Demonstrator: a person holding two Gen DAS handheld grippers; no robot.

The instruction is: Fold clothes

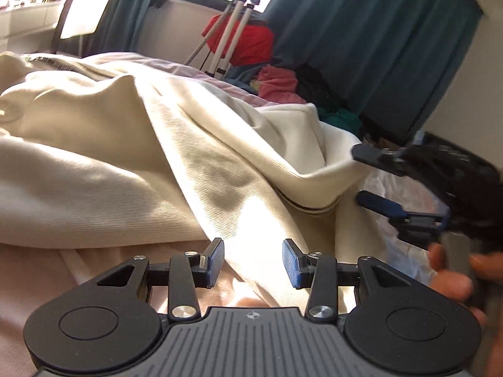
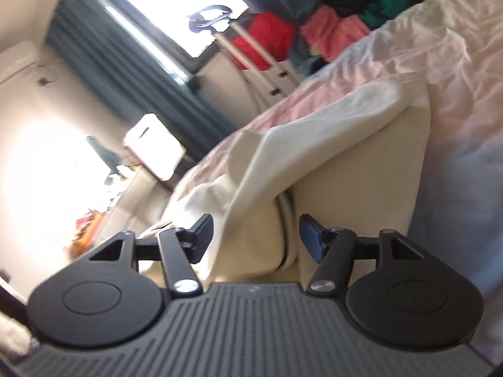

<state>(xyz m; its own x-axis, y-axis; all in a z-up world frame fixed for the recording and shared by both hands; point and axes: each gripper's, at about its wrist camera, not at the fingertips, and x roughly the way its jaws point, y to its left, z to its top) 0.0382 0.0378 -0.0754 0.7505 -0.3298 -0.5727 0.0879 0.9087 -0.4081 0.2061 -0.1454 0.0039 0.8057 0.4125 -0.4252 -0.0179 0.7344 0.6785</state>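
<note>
A cream garment (image 1: 125,163) with a dark-striped ribbed hem lies rumpled on the pink bedsheet (image 1: 37,282). My left gripper (image 1: 253,262) is open, low over the sheet, with a fold of the garment running between its fingers. My right gripper (image 1: 358,172) shows in the left wrist view at the right, open, its jaws on either side of the garment's hem corner. In the right wrist view the right gripper (image 2: 256,238) is open, tilted, with the cream garment (image 2: 314,144) folded edge between its fingers.
A pile of red, pink, green and dark clothes (image 1: 276,72) lies at the far side of the bed near a white-poled stand (image 1: 232,34). Teal curtains (image 1: 371,40) hang behind. A white chair (image 1: 88,3) and counter stand at the far left.
</note>
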